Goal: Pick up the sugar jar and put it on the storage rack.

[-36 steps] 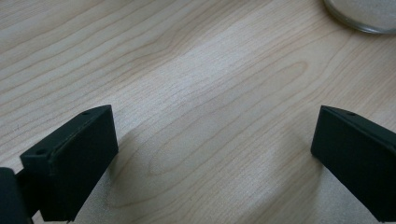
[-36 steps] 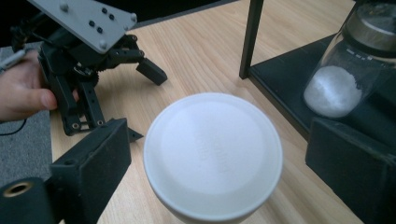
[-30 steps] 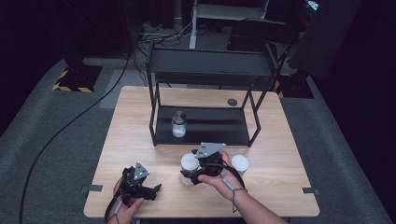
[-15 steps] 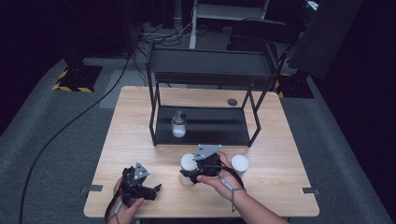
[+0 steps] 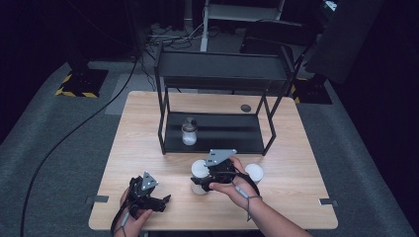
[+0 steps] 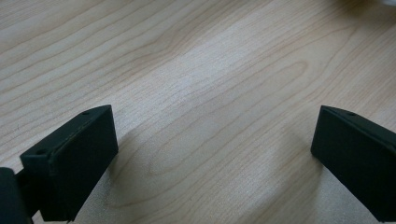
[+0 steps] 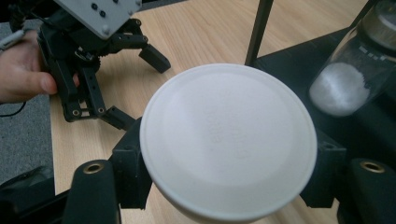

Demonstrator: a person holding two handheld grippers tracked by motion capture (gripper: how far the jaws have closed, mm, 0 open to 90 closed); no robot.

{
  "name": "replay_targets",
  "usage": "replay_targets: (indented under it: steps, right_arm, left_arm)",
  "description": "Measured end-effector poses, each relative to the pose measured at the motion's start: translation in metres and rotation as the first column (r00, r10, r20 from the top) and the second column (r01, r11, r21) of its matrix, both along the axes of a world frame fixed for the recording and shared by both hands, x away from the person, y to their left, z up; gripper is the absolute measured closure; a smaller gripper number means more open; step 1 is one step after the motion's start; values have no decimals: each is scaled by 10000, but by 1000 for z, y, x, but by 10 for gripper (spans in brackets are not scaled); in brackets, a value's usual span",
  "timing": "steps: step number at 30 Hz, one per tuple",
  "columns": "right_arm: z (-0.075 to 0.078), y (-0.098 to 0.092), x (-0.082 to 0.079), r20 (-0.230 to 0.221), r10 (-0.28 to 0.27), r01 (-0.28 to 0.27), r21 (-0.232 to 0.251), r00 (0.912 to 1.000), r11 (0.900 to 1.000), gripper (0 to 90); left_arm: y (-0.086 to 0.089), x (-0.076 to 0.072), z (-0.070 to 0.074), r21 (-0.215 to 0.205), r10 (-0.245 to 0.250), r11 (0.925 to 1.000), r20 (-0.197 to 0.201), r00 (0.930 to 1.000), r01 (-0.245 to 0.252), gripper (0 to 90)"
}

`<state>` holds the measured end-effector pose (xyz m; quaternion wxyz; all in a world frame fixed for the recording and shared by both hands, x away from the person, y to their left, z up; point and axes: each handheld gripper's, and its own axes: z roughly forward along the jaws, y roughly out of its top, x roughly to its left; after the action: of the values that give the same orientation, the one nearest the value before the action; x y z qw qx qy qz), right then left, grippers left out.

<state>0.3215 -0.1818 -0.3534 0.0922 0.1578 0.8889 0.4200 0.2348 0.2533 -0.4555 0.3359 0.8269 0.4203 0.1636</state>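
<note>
Right gripper view: white-lidded jar (image 7: 229, 140) clamped between hand-held gripper (image 7: 229, 179) jaws.

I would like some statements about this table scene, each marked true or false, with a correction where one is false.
1. The right tool is closed on a white-lidded container. True.
2. The left tool holds a second white container. False: its jaws stand open over bare wood of the table, with nothing between them.
3. A glass jar with white powder stands on the lower shelf of the black rack. True.
4. The glass jar lies on its side. False: it stands upright.
5. Another white container stands on the table beside the right hand. True.
6. The rack's top shelf carries two jars. False: no jar stands on it.
</note>
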Motion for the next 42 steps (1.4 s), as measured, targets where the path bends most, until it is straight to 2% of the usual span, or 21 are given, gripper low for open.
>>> replay_targets:
  steps: [11, 25, 36, 42]
  right_arm:
    - [26, -5, 2, 256, -41, 36, 209, 9997, 9998, 338]
    - [54, -8, 15, 445, -173, 157, 353, 9989, 9993, 338]
    - [69, -12, 32, 509, -460, 434, 514, 9976, 9977, 338]
    - [70, -17, 43, 433, -714, 685, 660, 9965, 9955, 339]
  left_arm:
    - [0, 0, 0, -17, 15, 10000, -6, 10000, -15, 1]
    - [0, 0, 0, -3, 2, 10000, -2, 10000, -2, 1]
    - [0, 0, 0, -21, 31, 10000, -1, 10000, -31, 1]
    - [0, 0, 0, -22, 20, 10000, -6, 10000, -20, 1]
